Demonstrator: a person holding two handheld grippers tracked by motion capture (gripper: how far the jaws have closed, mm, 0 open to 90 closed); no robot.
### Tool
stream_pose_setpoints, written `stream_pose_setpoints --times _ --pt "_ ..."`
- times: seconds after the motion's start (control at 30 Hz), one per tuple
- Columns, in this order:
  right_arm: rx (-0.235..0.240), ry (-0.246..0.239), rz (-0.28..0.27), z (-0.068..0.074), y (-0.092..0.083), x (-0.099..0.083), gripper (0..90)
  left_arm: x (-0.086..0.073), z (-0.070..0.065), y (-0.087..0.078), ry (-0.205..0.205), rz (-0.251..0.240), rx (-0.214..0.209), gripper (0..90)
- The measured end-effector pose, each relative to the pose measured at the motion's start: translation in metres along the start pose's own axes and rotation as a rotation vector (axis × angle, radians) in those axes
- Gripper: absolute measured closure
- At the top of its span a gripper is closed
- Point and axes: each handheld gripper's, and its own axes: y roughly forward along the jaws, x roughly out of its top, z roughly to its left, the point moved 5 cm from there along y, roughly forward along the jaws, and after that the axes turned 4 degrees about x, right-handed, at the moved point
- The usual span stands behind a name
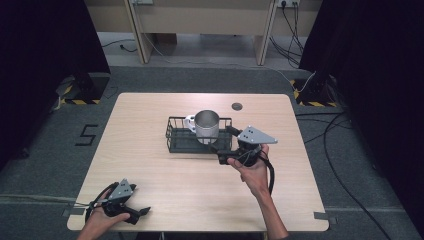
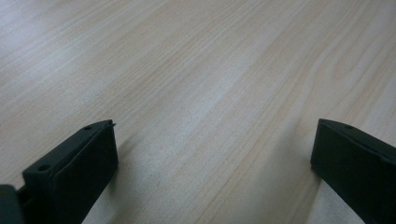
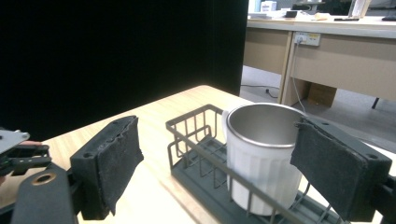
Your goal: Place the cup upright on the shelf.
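Observation:
A white mug (image 1: 206,126) with a metal inside stands upright in the right part of a black wire basket (image 1: 172,135) at the middle of the table. My right gripper (image 1: 225,145) sits just off the basket's right front corner, pointing at it, jaws wide apart. In the right gripper view the mug (image 3: 259,154) and the basket's near corner (image 3: 191,126) stand ahead between the open jaws, untouched by either pad. My left gripper (image 1: 140,214) rests low at the table's near left corner. In the left gripper view it (image 2: 212,140) is open over bare wood.
The light wooden table (image 1: 150,165) has a small round cable hole (image 1: 237,106) behind the basket. Dark curtains flank both sides, and desks and cables lie beyond the far edge. The other gripper (image 3: 9,149) shows at the left of the right gripper view.

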Motion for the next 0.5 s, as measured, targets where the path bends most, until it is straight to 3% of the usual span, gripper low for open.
stream_pose_setpoints --times 0.27,0.5 --pt "-0.023 -0.013 0.048 0.008 -0.007 -0.019 15.4 0.0 0.0 0.0 0.001 0.002 0.0 0.0" --pt "-0.024 -0.016 0.054 0.016 -0.015 -0.029 15.3 0.0 0.0 0.0 0.0 0.002 0.0 0.0"
